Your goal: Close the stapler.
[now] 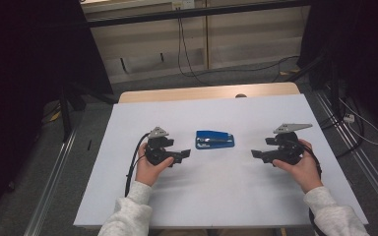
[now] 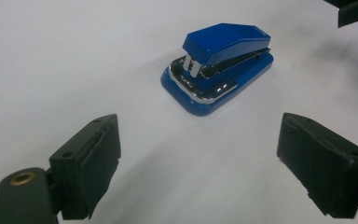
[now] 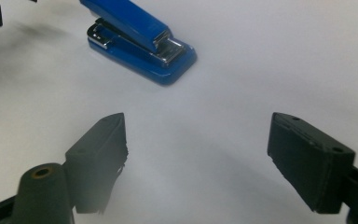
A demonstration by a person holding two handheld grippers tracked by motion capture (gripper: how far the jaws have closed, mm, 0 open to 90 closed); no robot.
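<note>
— While both claws stand wide with nothing between their jaws, where do we take the blue stapler (image 1: 215,139)?

— It lies flat on the white worktop (image 1: 226,196), about mid-way across, between our two hands. Our left claw (image 1: 183,155) sits just left of it and slightly nearer to us; our right claw (image 1: 257,155) is to its right, a little further off. Neither touches it.

— How do we close in well?

— We judge a grip across the long sides the safest. The base is a glossy blue slab with rounded corners, and the top arm slopes like a wedge, so pads on the slanted lid could slide off. In the left gripper view the stapler (image 2: 217,65) shows a shiny metal strip along its front, slick too. We'd come in low and level, one claw steadying the base.

— And the pads?

— Matte black, blocky, rubber-like, from the right gripper view beside the stapler (image 3: 140,39); they should bite on smooth plastic if seated squarely.
</note>
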